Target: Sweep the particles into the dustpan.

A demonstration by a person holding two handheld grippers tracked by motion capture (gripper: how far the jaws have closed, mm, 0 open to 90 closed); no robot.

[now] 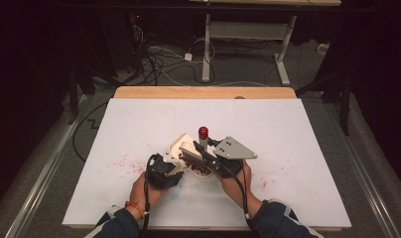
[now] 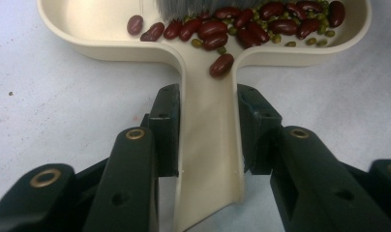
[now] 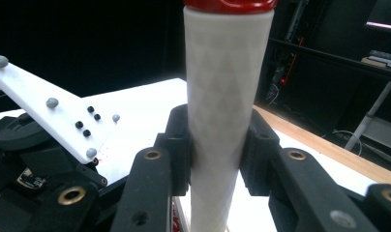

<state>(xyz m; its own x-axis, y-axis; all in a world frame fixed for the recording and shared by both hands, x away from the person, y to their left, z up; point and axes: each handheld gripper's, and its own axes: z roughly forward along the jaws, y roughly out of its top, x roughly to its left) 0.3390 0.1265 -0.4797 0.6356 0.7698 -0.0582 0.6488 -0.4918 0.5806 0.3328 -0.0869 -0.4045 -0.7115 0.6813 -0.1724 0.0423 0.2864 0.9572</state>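
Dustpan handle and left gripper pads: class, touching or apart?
Touching. The left gripper view shows both pads of the left gripper pressed against the sides of the dustpan handle.

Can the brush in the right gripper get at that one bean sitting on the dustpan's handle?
Probably yes. The bean lies in the open handle channel of the dustpan, ahead of the left gripper clamping it, and the bristles of the brush in the right gripper are close by.

High view looks down across the white table (image 1: pixel 139 198) from the person's side; left gripper view hugs the dustpan (image 2: pixel 208 145), right gripper view the brush handle (image 3: pixel 222 96), both seen overhead.
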